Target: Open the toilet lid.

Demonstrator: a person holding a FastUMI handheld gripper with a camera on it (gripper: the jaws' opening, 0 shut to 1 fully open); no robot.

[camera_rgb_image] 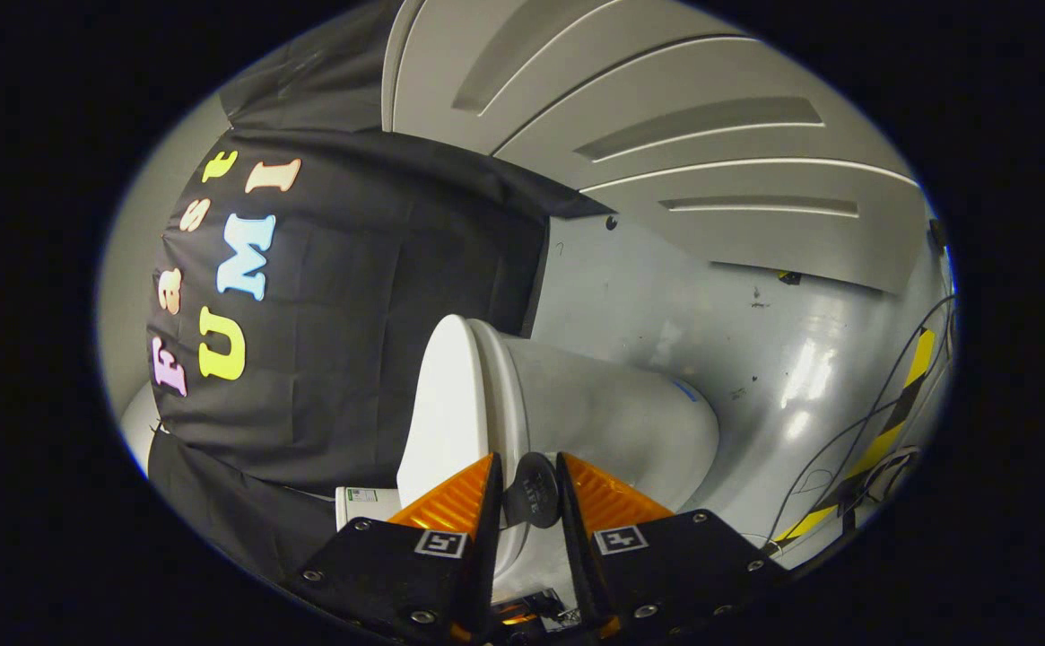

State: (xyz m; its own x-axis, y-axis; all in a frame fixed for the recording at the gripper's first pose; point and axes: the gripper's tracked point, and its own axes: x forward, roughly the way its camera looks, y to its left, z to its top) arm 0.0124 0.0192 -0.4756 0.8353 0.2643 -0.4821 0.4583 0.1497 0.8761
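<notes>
The view is rolled on its side, so the white toilet lid (446,404) appears to the left of the toilet bowl (621,422). The lid lies flat against the seat rim with only a thin seam between them. A small dark round handle tab (532,492) sticks out from the lid's front edge. My gripper (528,467) is at that edge with the tab between its two fingers. Both fingers press on the tab's sides.
The black cloth wall (352,296) hangs just behind the toilet. The grey floor (755,341) runs past the bowl, with black-and-yellow tape (890,431) and loose cables (845,449) on it. A grey panelled door (666,135) stands beyond.
</notes>
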